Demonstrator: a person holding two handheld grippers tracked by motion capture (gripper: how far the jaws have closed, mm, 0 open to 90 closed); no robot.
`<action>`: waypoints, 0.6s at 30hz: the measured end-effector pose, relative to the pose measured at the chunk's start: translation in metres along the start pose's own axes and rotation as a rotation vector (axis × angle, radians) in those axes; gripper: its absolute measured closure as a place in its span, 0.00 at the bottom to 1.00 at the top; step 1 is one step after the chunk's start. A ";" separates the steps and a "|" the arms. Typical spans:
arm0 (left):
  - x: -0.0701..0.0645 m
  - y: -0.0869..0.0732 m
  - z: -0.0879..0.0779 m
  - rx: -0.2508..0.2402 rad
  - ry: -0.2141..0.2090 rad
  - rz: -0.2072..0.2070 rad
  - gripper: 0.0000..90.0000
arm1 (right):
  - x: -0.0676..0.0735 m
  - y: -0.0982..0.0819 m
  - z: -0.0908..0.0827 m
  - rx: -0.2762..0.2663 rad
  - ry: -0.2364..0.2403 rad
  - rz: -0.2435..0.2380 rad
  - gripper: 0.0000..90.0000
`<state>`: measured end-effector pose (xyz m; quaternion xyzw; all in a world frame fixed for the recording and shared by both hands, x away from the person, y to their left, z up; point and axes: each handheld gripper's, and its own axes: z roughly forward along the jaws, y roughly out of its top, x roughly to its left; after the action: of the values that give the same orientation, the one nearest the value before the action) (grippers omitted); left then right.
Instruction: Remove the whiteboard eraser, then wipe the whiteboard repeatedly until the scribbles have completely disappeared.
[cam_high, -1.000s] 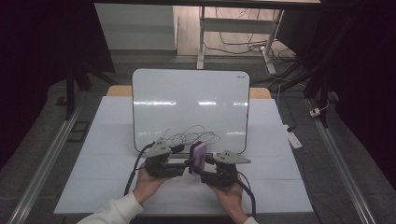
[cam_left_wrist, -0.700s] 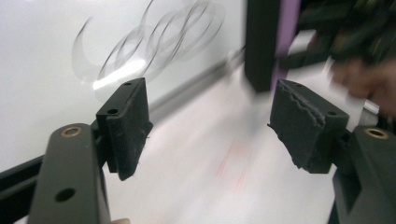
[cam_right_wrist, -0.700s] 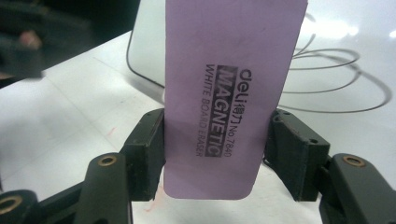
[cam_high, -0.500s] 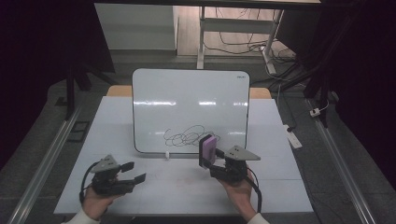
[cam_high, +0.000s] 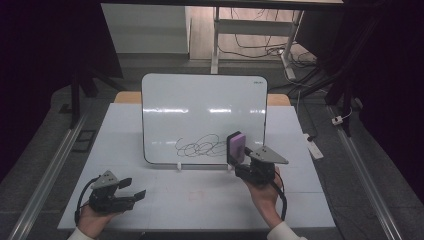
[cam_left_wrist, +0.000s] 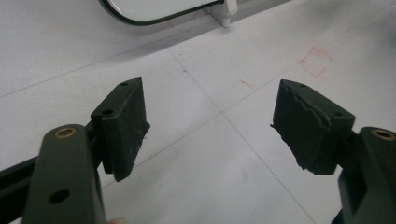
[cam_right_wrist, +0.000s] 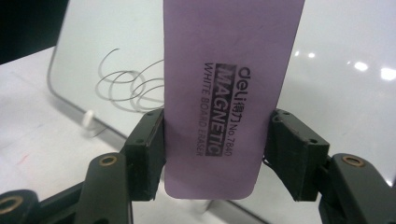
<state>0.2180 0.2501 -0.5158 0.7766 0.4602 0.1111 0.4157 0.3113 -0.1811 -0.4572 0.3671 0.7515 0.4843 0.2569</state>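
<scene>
I think I am in a lab or test room. My white desk (cam_high: 150, 150) stands on a grey floor (cam_high: 45, 165) with metal rails (cam_high: 372, 180) on both sides. Loose cables (cam_high: 250, 47) lie on the floor behind it, by a metal stand (cam_high: 216, 40). The room around is dark.

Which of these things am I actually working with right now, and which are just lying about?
In use:
- purple magnetic whiteboard eraser, clamped in right gripper
- white upright whiteboard
- black scribble

Lying about:
- open left gripper
- red square mark on table
- white power strip
</scene>
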 end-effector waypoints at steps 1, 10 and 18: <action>0.001 0.000 -0.001 -0.003 0.001 -0.002 0.29 | -0.002 0.001 0.001 -0.001 -0.008 -0.001 0.44; 0.006 -0.003 0.001 0.006 0.007 -0.015 0.29 | -0.013 0.008 0.007 0.028 -0.080 -0.009 0.45; 0.005 -0.003 0.002 0.005 0.004 -0.012 0.29 | -0.015 0.004 0.020 0.101 -0.132 -0.037 0.45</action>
<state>0.2207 0.2538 -0.5202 0.7744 0.4662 0.1092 0.4135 0.3362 -0.1811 -0.4612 0.3970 0.7630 0.4156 0.2958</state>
